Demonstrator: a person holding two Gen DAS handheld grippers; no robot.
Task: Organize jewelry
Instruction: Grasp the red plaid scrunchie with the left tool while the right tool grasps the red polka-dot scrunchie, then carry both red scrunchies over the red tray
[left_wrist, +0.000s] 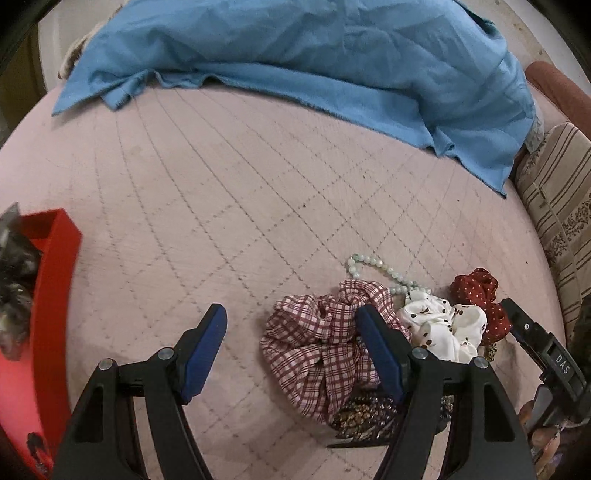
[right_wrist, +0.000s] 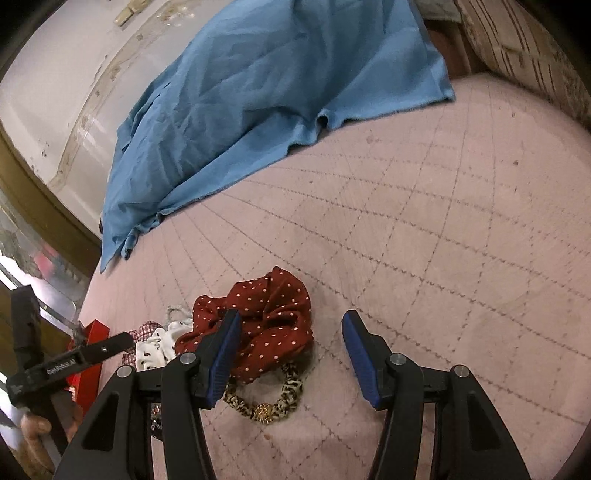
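Fabric pile tangled: checked scrunchie (left_wrist: 317, 343) touching bead bracelet (left_wrist: 380, 271), white scrunchie (left_wrist: 443, 328) beside. Left gripper (left_wrist: 291, 332) jaws held apart, empty, over checked scrunchie; right gripper (right_wrist: 291, 343) likewise, nothing gripped. Risk: neighbours dragged along. Red box (left_wrist: 55, 258) well left of pile.

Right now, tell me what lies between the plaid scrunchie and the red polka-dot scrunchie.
In the left wrist view, a white spotted scrunchie sits between the plaid scrunchie and the red polka-dot scrunchie.
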